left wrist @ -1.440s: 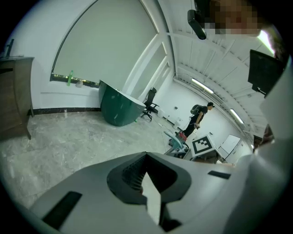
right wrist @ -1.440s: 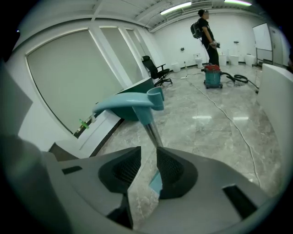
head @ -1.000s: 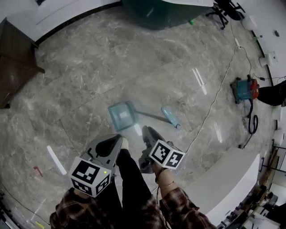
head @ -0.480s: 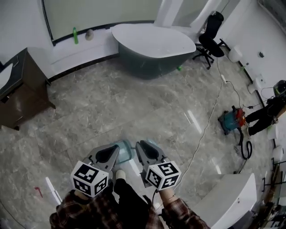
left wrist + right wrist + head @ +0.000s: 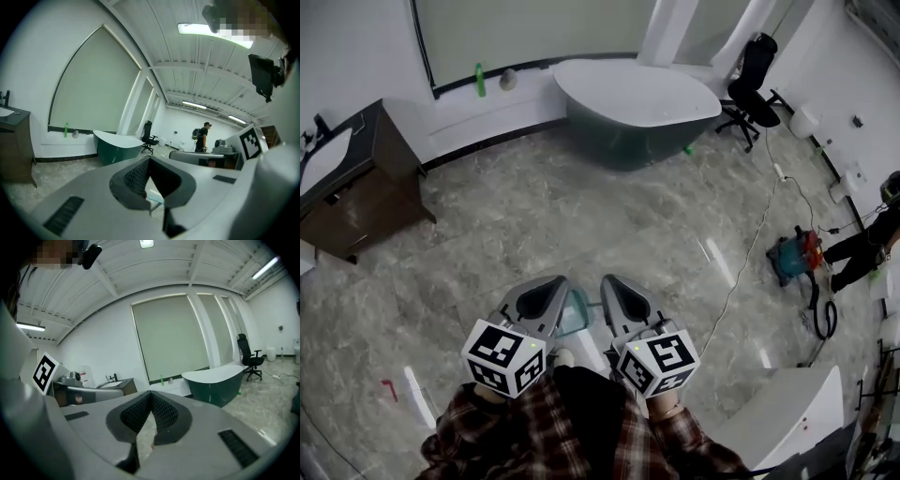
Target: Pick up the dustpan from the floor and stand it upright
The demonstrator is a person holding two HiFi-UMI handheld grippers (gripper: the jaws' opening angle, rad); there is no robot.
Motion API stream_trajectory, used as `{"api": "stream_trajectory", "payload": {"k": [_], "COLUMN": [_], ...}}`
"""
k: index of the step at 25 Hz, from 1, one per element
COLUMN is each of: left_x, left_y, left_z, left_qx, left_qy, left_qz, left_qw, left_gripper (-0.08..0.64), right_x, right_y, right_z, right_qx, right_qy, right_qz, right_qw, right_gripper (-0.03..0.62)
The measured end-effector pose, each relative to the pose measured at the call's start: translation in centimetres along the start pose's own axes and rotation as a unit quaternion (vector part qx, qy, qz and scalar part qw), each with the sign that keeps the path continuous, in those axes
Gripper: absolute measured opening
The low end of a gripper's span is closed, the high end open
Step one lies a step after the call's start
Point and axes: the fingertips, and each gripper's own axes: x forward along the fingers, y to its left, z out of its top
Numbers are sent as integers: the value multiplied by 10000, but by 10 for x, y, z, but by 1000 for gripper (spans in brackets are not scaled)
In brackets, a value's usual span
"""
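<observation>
Only a small teal patch of the dustpan [image 5: 575, 312] shows on the marble floor, in the gap between my two grippers; its handle is hidden behind them. It shows again as a teal sliver [image 5: 154, 195] below the left jaws. My left gripper [image 5: 548, 286] is held up in front of the person's chest, pointing forward, jaw tips together [image 5: 150, 158] with nothing between them. My right gripper [image 5: 614, 284] is beside it; its jaws have just been closing and now meet, empty [image 5: 151, 392]. Neither gripper touches the dustpan.
A dark green bathtub [image 5: 637, 103] stands at the far wall, with a brown vanity cabinet [image 5: 361, 187] at the left and an office chair [image 5: 755, 80] at the back right. A blue vacuum [image 5: 795, 258] with its cable lies right. A white counter [image 5: 787, 412] is at the near right.
Both grippers have come up from near the floor to chest height. The dustpan and its handle, in full view a second ago, are now mostly hidden. The head view has tilted up toward the room.
</observation>
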Motion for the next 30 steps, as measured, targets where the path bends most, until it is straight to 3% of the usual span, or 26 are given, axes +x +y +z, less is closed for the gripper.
{"api": "stream_trajectory", "payload": {"k": [9,16,22,30], "left_x": [-11,-29,-50,-63], "left_y": [-6,10,33,56], "left_z": [-2,1,1,-5], "left_qx": [54,-56,-131,-169], "left_qy": [-89,-166,-223,-128], "left_qz": [-77,218,515,667], "left_qw": [9999,9996,9983,9975], "left_gripper": [0,0,0,0], "right_x": [5,17,35,50], "right_y": [22,24,42,63], "right_z": [-6,-12,-17,-30], "right_qx": [-28,14,-241,-202], "right_qy": [92,413,680,814], "right_qz": [272,351,569,724], "right_qw": [9996,9985,9958,9938], "right_gripper": [11,11,11,11]}}
